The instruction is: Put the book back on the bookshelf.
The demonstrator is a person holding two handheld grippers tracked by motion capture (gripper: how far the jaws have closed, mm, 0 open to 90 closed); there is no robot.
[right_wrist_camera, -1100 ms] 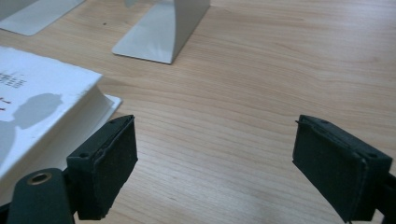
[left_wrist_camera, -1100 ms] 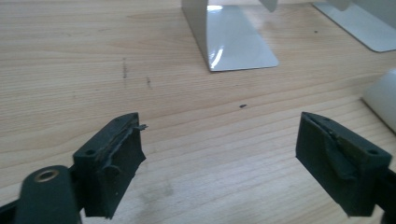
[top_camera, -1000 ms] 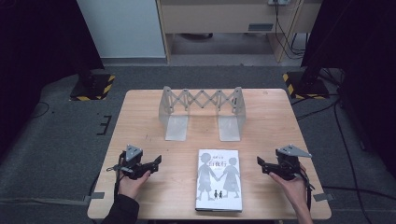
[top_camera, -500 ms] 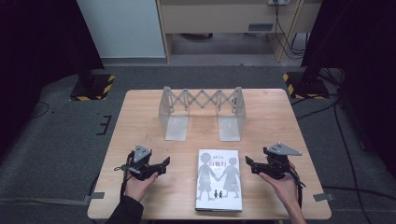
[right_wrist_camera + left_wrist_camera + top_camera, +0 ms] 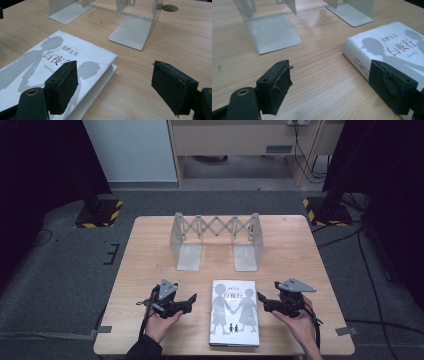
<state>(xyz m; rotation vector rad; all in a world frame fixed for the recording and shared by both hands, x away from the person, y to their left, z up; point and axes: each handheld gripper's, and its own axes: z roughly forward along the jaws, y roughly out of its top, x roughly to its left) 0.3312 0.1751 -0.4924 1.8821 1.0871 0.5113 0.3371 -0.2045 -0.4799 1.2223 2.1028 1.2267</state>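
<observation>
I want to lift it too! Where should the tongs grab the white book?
Probably by its two long edges, one from each side. The book lies flat, so the top offers no grip. The left tongs and right tongs are open beside those edges.

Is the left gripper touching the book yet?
Apart. In the high view, bare table shows between the open left gripper and the book.

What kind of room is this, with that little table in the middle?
Probably a lab or recording studio, not a home. The wooden table stands alone on grey carpet between black curtains, with hazard-striped stand bases beside it. On it lie only a book and an expanding metal bookend rack.
</observation>
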